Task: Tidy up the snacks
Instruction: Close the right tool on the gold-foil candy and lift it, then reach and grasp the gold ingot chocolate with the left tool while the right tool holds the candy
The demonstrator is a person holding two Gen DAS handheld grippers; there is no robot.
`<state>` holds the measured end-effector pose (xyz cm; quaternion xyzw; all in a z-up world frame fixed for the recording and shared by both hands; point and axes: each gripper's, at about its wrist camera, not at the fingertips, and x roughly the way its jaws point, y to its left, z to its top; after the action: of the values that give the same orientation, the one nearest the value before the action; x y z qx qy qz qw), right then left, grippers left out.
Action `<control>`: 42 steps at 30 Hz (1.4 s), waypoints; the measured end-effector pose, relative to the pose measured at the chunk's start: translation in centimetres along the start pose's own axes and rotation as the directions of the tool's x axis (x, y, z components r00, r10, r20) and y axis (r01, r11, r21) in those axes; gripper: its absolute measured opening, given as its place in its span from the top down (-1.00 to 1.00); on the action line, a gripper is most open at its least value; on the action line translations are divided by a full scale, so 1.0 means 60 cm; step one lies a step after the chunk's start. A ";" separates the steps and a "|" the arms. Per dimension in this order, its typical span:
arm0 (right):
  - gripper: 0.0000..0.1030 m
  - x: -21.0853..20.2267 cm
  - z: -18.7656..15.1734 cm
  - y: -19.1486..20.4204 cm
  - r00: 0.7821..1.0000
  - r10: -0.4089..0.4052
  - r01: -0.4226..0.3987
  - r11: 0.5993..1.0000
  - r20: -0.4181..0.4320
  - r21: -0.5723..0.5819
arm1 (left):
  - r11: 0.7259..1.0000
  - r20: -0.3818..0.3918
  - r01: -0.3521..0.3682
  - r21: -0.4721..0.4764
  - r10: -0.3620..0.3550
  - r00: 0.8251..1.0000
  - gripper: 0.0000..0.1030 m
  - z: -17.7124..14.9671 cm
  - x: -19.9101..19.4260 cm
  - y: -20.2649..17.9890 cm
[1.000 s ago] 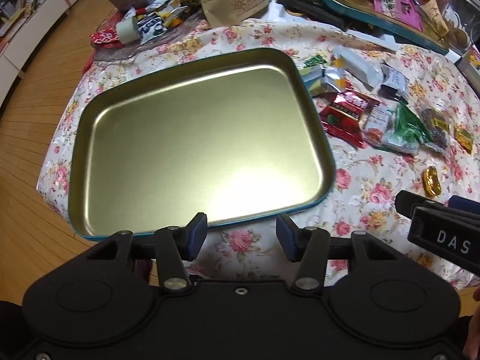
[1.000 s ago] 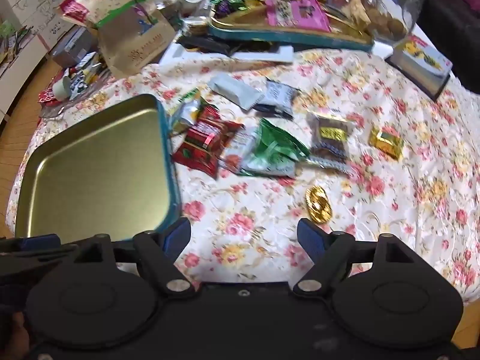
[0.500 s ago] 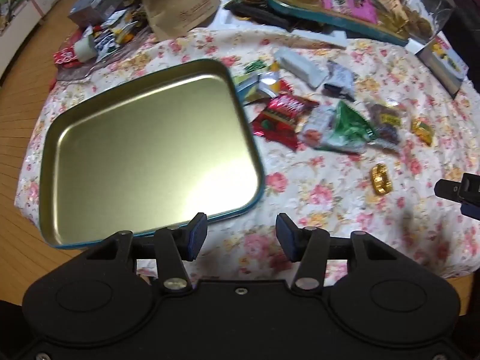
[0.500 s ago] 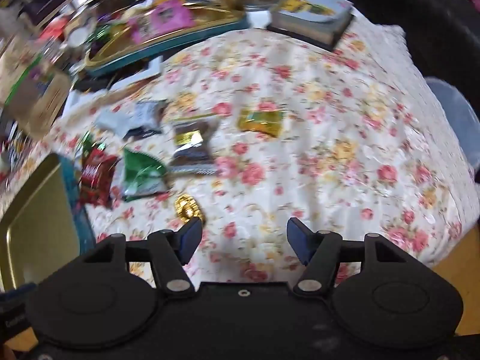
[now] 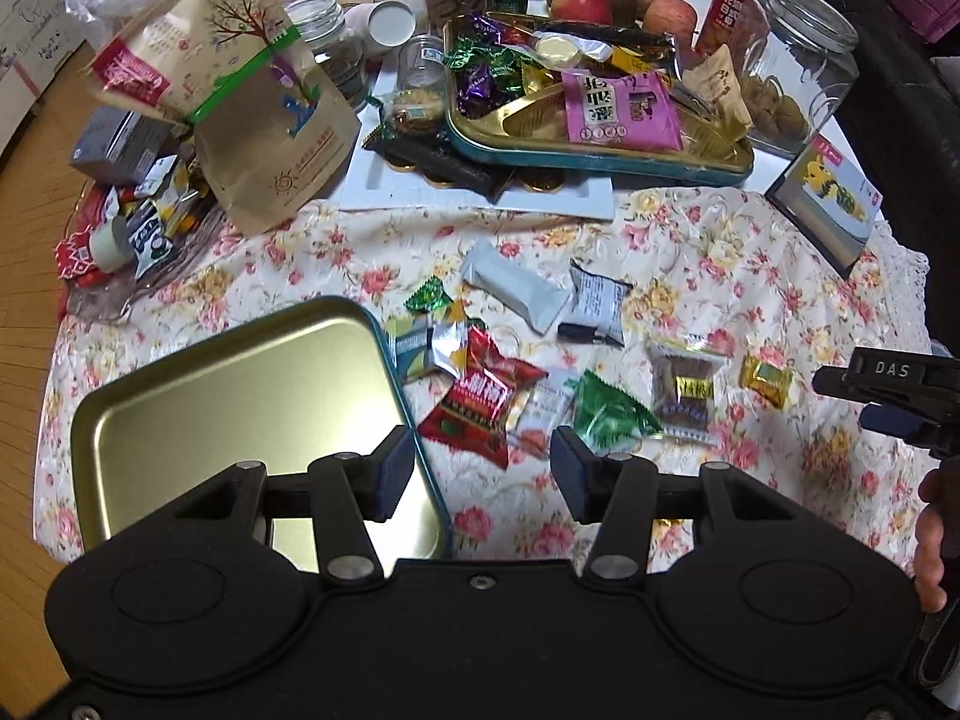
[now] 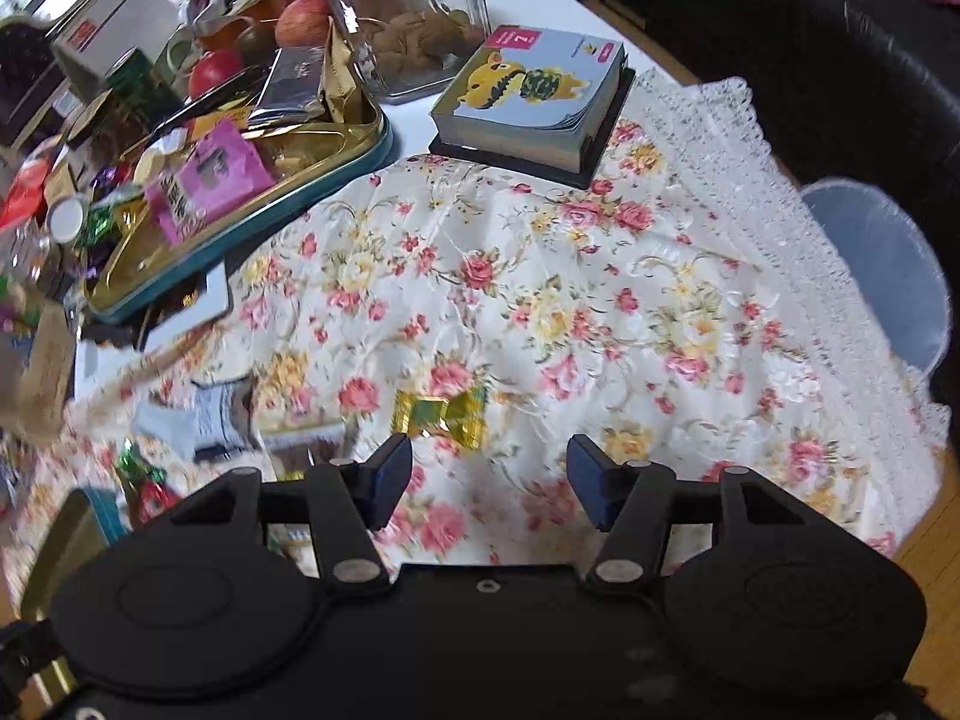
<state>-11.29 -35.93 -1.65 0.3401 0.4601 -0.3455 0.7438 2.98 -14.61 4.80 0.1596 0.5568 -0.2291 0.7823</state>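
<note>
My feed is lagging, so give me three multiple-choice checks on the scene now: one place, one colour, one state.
1. Where does the gold candy lie, seen from the right wrist?
A. In the empty tray
B. On the floral cloth just ahead of the right gripper
C. On the book

2. What colour is the triangular packet beside the red packet?
A. Green
B. Blue
C. Orange

3. What state is the near tray in?
A. Heaped with snacks
B. Covered by a lid
C. Empty

Answers:
1 B: it rests on the cloth in front of the right gripper, whose jaws are closing with nothing between them.
2 A: its wrapper is plainly green.
3 C: only its bare gold floor shows.
</note>
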 end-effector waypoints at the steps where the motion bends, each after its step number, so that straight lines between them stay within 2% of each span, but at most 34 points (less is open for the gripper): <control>1: -0.19 0.009 0.005 0.003 1.000 0.008 -0.008 1.000 -0.013 0.006 | 1.000 -0.007 0.000 -0.001 0.000 1.000 -0.02 0.004 0.006 0.000; 7: -0.07 0.054 0.012 0.034 0.999 0.040 -0.040 0.999 -0.034 -0.005 | 0.999 -0.091 0.050 -0.018 -0.052 0.995 -0.01 0.007 0.038 0.002; 12: -0.07 0.074 0.016 0.050 1.000 -0.008 0.008 1.000 0.004 -0.022 | 0.998 -0.115 0.062 -0.028 -0.064 0.991 -0.01 0.007 0.045 0.005; 15: -0.07 0.090 0.023 0.043 1.000 -0.010 0.010 1.000 -0.019 0.012 | 0.995 -0.125 0.092 -0.031 -0.095 0.988 -0.01 0.007 0.047 0.006; 19: -0.07 0.114 0.017 0.047 0.998 -0.027 0.028 0.999 -0.048 0.029 | 0.995 -0.121 0.098 -0.023 -0.100 0.988 -0.01 0.007 0.046 0.002; 25: 0.07 0.137 0.011 0.037 0.995 -0.076 0.078 0.996 -0.066 0.039 | 0.994 -0.126 0.109 -0.022 -0.111 0.986 -0.01 0.006 0.050 -0.003; 27: 0.16 0.134 0.010 0.032 0.996 -0.074 0.077 0.996 -0.052 0.053 | 0.994 -0.123 0.105 -0.018 -0.107 0.987 -0.01 0.006 0.051 -0.008; 31: 0.47 0.130 0.011 0.021 0.996 -0.074 0.076 0.996 -0.052 0.042 | 0.994 -0.131 0.113 -0.007 -0.113 0.985 -0.01 0.003 0.057 -0.019; 38: 0.50 0.094 0.013 -0.007 0.998 -0.051 0.055 0.996 -0.049 0.074 | 0.992 -0.162 0.116 0.056 -0.106 0.981 -0.01 -0.015 0.072 -0.062; 42: 0.50 0.058 0.012 -0.020 1.000 0.000 0.002 0.996 -0.031 0.089 | 0.988 -0.198 0.133 0.081 -0.115 0.973 -0.01 -0.029 0.086 -0.087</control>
<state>-10.76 -37.85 -4.81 0.3779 0.4557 -0.3608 0.7207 0.20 -19.09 -0.63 0.1824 0.6276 -0.2869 0.7004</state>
